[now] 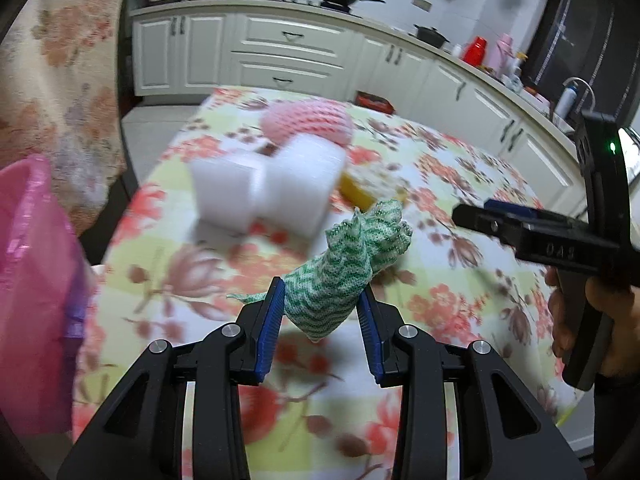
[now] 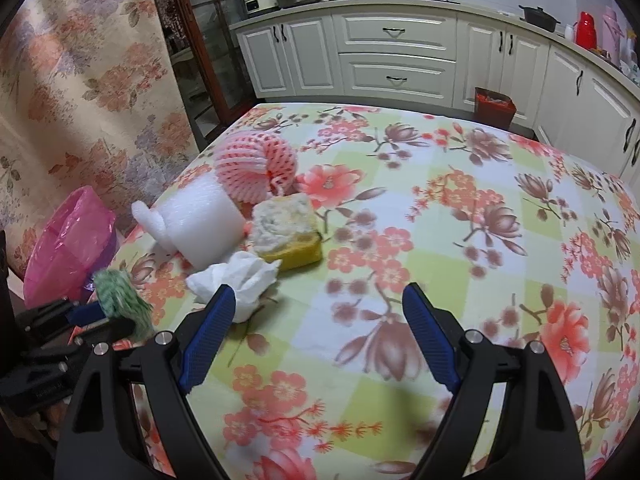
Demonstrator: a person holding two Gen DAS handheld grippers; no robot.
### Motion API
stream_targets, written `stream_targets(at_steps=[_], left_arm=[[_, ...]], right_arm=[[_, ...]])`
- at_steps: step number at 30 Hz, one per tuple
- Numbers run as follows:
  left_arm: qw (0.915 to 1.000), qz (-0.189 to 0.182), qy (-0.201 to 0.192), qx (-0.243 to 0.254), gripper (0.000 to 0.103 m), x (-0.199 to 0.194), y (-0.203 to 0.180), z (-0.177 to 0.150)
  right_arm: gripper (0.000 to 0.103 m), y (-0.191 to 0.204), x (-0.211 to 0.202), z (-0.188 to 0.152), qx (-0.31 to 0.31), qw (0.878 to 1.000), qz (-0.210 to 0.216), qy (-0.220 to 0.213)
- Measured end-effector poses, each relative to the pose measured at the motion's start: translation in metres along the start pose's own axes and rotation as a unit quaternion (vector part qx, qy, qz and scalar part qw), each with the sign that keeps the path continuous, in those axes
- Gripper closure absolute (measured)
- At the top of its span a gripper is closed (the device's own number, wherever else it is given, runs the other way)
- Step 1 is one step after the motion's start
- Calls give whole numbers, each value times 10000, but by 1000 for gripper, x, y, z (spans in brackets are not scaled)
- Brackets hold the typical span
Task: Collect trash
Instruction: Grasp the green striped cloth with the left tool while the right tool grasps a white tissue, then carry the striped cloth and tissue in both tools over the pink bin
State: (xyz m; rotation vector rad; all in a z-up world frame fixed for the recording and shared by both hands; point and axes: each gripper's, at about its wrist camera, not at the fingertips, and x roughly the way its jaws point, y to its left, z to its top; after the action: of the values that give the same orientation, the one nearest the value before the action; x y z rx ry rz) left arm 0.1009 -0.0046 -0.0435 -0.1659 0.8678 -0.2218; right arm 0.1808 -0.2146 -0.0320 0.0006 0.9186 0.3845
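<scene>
My left gripper [image 1: 320,294] is shut on a crumpled green-and-white cloth [image 1: 340,276], held above the floral tablecloth [image 1: 460,184]. In the right wrist view that cloth [image 2: 122,296] shows at the table's left edge, close to a bin lined with a pink bag [image 2: 70,240]. My right gripper [image 2: 316,300] stands open over the cloth-covered table with nothing between its fingers; a crumpled white tissue [image 2: 240,280] lies just beyond its left finger. White foam packing [image 2: 200,224], a pink foam fruit net [image 2: 256,164] and a yellow sponge [image 2: 288,236] sit further back on the left.
The pink-lined bin [image 1: 36,280] stands off the table's left edge beside a floral curtain [image 2: 80,80]. White kitchen cabinets [image 2: 396,56] with pots and a pan run along the back. A small red bin [image 2: 494,106] stands on the floor behind the table.
</scene>
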Motion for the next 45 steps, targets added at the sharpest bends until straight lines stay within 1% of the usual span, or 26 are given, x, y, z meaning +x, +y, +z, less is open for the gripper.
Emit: stream_targets(at_steps=[6,14,22,23,25,26,27,29,32,36,45], left_arm=[[9992,244,-278,-160,69,-23,22,8],[9966,386,-661,-302,69,-55,42,17],[9920,591,-1009,-465,69,-86,65,24],[9914,615,-1041,-492,69,-89,68,23],[9899,676,-1110,-558,69,-96,76,23],[9894,698,-1135,-584,69,-98,79,23],[9887,723,-1164,-611,69,-101,82,23],[9876,760,-1209,-650,69,-106,87,23],[9863,805,-1259,-699,69,-110,93,23],[9849,861,-1306,-747,69,-114,98,23],[9787,1086,-1501,-884,69,-133,114,19]], right_arm=[[20,23,12,1,-141,9998,103,99],[20,52,30,5,-317,9990,208,232],[21,68,51,6,-420,9982,103,422],[22,68,54,5,-426,9980,82,457],[31,69,57,4,-415,9979,54,499],[37,69,59,4,-402,9978,49,518],[46,69,61,4,-391,9978,43,538],[57,68,63,3,-403,9975,33,573],[65,70,61,2,-442,9975,31,548],[70,70,56,2,-445,9977,41,502],[71,73,26,9,-485,9985,74,229]])
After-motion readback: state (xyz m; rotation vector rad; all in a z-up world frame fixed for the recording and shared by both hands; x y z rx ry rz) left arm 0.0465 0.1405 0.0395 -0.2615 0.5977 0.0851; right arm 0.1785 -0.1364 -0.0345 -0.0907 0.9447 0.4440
